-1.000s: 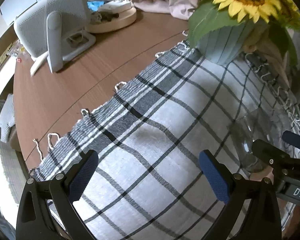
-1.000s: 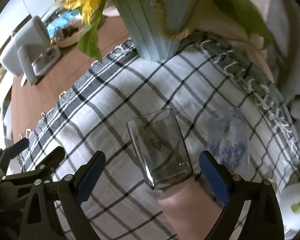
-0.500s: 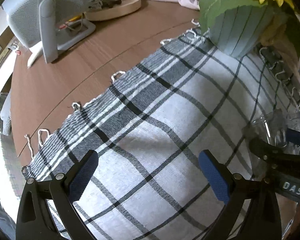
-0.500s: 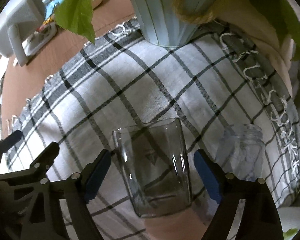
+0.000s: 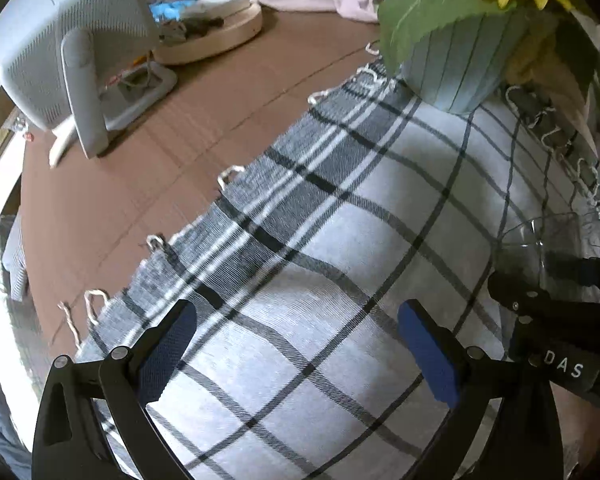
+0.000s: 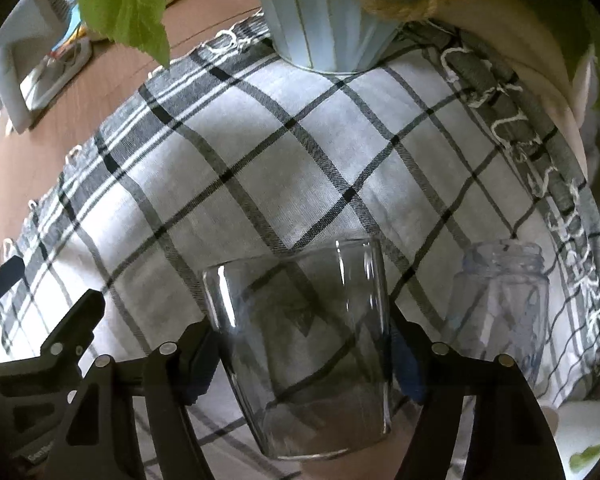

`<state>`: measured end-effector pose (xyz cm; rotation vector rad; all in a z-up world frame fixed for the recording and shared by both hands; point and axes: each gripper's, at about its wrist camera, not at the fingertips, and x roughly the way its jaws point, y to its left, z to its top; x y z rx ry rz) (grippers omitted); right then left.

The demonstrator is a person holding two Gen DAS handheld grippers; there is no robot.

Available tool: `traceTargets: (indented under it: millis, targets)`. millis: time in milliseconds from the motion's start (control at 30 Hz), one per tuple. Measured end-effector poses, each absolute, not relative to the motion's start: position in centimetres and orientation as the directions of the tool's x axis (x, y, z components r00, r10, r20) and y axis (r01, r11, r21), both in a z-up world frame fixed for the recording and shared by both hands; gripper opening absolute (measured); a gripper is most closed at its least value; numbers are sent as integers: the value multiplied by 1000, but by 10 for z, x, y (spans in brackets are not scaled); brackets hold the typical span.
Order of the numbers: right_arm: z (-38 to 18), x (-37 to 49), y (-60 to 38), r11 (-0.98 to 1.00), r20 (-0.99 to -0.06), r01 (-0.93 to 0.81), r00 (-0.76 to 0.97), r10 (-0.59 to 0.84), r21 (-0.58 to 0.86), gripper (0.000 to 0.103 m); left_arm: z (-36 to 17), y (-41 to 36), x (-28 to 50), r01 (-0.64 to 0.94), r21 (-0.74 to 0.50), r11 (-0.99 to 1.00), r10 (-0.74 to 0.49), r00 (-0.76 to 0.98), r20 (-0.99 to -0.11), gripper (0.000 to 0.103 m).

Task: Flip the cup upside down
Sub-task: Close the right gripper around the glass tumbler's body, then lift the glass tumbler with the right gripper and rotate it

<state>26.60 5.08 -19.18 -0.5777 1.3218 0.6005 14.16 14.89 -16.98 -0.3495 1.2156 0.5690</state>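
Observation:
A clear glass cup (image 6: 304,344) stands upright on the checked cloth (image 6: 300,168), its rim up. My right gripper (image 6: 304,360) has its blue pads (image 6: 202,368) against both sides of the cup, shut on it. The cup also shows at the right edge of the left wrist view (image 5: 548,252), behind the right gripper's black frame. My left gripper (image 5: 296,344) is open and empty, low over the cloth to the left of the cup.
A pale blue vase (image 6: 324,12) with sunflowers stands at the cloth's far end. A small clear jar (image 6: 500,308) stands just right of the cup. A white fan (image 5: 68,56) and a round wooden tray (image 5: 212,32) sit on the brown table beyond.
My right gripper moved forward around the cup and closed its jaws on it. The left gripper shifted only slightly and stayed open.

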Motion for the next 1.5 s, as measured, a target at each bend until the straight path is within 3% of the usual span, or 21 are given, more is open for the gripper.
traceTargets:
  millis: [633,1033,1500]
  targets:
    - [-84,186,-19,910,-953,-414,261,151,30,68,-91,121,100,-313,25,949,157,405,-901,102]
    - [-108,110,-82,981,-977,-150,154,145,122,68,-103,91,70,-121,66,991,108,390,-915,103]
    - [-161,70,-106,987,-987,4,8,159,159,68,-139,73,62,-4,90,996,88,289,-953,102]
